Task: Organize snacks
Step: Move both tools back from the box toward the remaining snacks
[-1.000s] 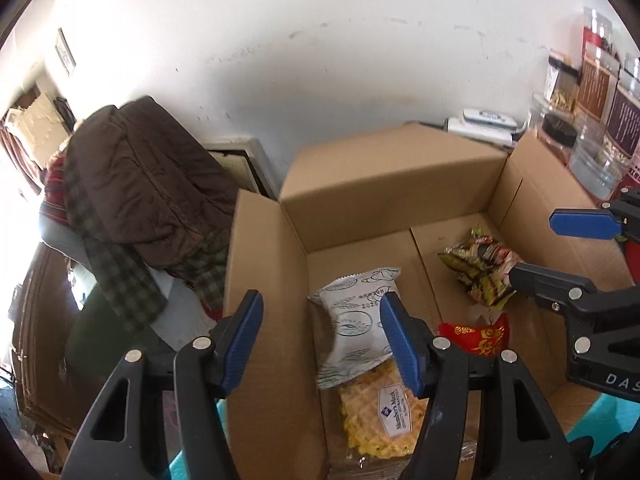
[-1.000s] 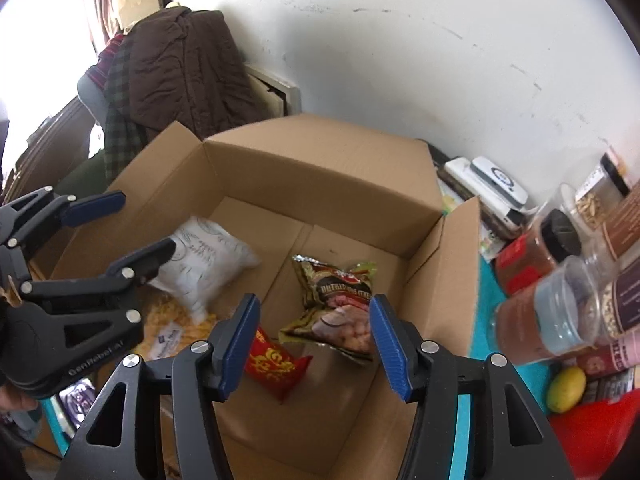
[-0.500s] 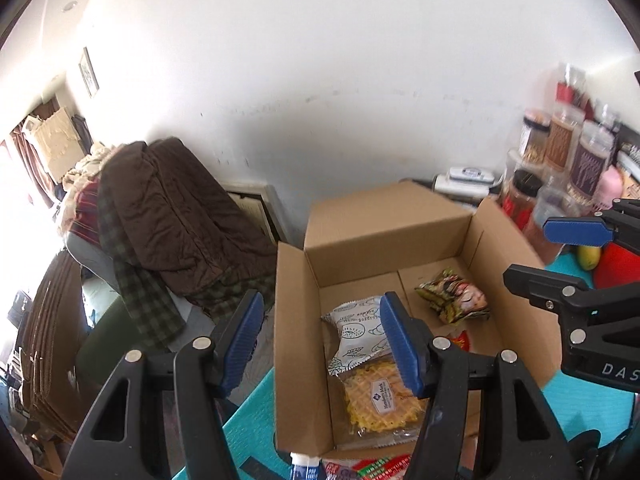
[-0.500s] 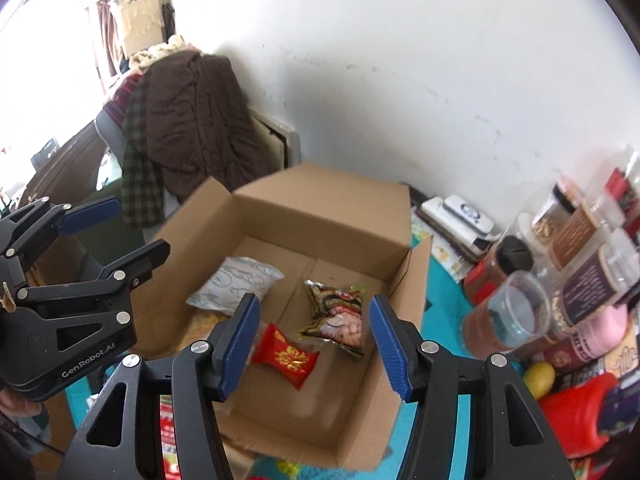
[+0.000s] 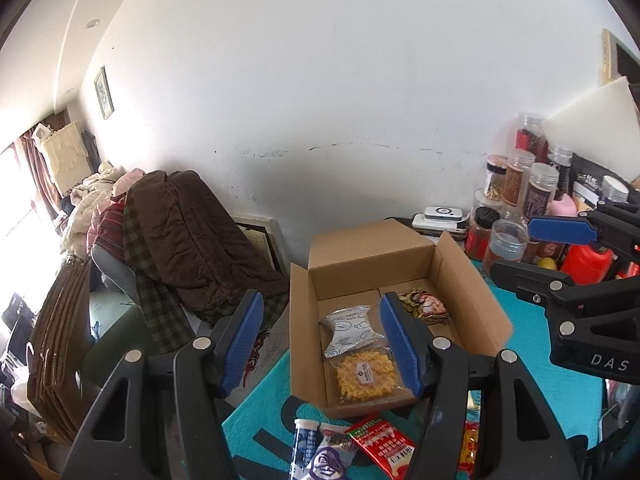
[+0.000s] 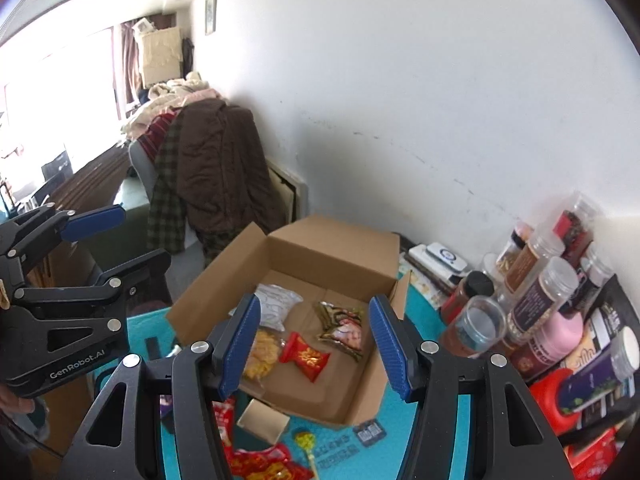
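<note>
The cardboard box (image 6: pixel 332 256) serves as the landmark. It stands open on the teal mat (image 6: pixel 420 432), flaps raised, back wall toward the white room wall.

Inside the box lie 4 snacks:
1. A yellow waffle pack (image 5: pixel 366 372) at the near left corner.
2. A white wrapped pack (image 5: pixel 350 330) just behind the waffle pack, touching it.
3. A green and red printed bag (image 6: pixel 342 330) in the right half, toward the back.
4. A small red packet (image 6: pixel 305 356) in the middle, near the front.

In front of the box, loose snacks remain on the mat: a red and green sachet (image 5: pixel 382 442), a blue tube (image 5: pixel 303 446), a purple pouch (image 5: pixel 330 458) and red wrappers (image 6: pixel 264 464). To the right of the box stands a crowded group of jars (image 6: pixel 536 284).

The left gripper (image 5: pixel 320 340) and the right gripper (image 6: pixel 314 346) both hang above the front of the box. Each has its jaws parted, with nothing between the pads.

Judged step: selecting the next loose snack.

Hazards:
- The raised front flaps can catch a descending finger and drag the box.
- The overlapping loose wrappers invite a pinch on 2 at once.
- A wide sweep to the right can topple the jars.
- The 2 grippers sit close together and can collide.
</note>
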`<act>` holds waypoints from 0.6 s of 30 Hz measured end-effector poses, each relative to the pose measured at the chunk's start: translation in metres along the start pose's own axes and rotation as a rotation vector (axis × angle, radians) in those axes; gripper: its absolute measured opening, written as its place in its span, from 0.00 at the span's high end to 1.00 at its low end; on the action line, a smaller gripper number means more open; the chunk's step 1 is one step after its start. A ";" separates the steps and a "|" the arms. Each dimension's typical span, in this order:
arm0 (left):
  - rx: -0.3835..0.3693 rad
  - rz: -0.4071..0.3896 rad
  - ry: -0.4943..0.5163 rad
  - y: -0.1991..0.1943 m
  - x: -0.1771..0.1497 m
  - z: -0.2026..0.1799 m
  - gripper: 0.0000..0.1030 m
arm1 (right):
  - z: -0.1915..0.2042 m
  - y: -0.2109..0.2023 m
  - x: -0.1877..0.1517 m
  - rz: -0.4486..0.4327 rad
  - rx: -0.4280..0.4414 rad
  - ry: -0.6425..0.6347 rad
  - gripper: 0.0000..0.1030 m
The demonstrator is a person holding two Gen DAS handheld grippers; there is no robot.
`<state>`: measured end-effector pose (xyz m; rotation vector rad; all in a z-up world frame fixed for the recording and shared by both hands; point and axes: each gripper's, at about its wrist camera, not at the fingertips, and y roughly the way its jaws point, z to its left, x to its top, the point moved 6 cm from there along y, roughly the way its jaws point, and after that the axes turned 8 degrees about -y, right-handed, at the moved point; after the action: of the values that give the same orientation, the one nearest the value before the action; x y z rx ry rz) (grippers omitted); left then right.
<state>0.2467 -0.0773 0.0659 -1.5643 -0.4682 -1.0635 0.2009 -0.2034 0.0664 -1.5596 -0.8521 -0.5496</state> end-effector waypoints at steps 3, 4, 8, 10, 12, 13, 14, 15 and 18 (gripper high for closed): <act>-0.009 -0.025 0.001 -0.019 -0.004 -0.001 0.41 | 0.007 -0.018 -0.005 -0.029 -0.004 -0.005 0.44; -0.013 -0.033 0.002 -0.026 -0.006 -0.002 0.41 | 0.009 -0.025 -0.007 -0.041 -0.007 -0.002 0.44; -0.032 -0.043 0.001 -0.044 -0.017 -0.007 0.41 | 0.017 -0.044 -0.018 -0.070 -0.018 0.000 0.39; -0.052 -0.039 0.002 -0.050 -0.023 -0.011 0.41 | 0.020 -0.053 -0.025 -0.084 -0.031 -0.005 0.39; -0.065 -0.035 0.006 -0.057 -0.031 -0.014 0.41 | 0.021 -0.060 -0.032 -0.091 -0.043 -0.001 0.39; -0.070 -0.036 0.006 -0.060 -0.035 -0.016 0.41 | 0.023 -0.064 -0.036 -0.098 -0.048 0.003 0.39; -0.077 -0.037 0.007 -0.063 -0.040 -0.018 0.41 | 0.023 -0.066 -0.039 -0.102 -0.050 0.007 0.38; -0.083 -0.036 0.006 -0.066 -0.043 -0.019 0.41 | 0.024 -0.069 -0.045 -0.105 -0.051 0.014 0.36; -0.096 -0.029 0.004 -0.069 -0.053 -0.022 0.41 | 0.027 -0.073 -0.055 -0.107 -0.051 0.022 0.34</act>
<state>0.1576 -0.0648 0.0606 -1.6436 -0.4438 -1.1260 0.1070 -0.1878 0.0657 -1.5576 -0.9146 -0.6684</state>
